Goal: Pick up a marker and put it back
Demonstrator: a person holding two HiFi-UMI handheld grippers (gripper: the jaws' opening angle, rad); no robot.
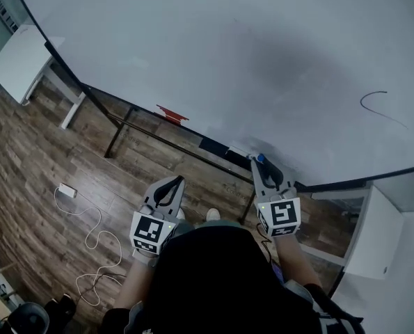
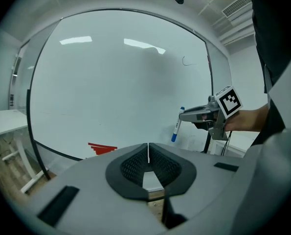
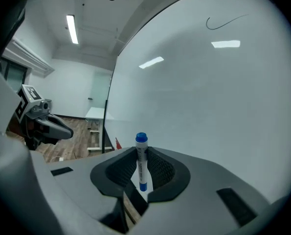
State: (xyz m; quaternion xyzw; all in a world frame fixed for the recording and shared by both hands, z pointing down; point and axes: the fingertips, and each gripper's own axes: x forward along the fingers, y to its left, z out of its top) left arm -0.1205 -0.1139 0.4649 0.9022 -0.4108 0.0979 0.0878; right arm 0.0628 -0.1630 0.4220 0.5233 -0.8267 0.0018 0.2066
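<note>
Right gripper [image 3: 142, 152] pinches a blue-capped marker [image 3: 142, 166] upright in front of the whiteboard [image 3: 223, 97], the marker's lower end sunk between the jaws. Left gripper [image 2: 148, 153], jaws pressed together on nothing, hangs nearby. From the head view only the marker's blue tip shows. A small red thing [image 1: 172, 113] on the board's ledge cannot be made out.

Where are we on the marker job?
Done: the pick-up. The right tongs are shut on the marker, upright in the air in front of the whiteboard. In hand: only that grip; the left tongs are shut and empty. Left: putting it back, probably on the board's ledge.
</note>
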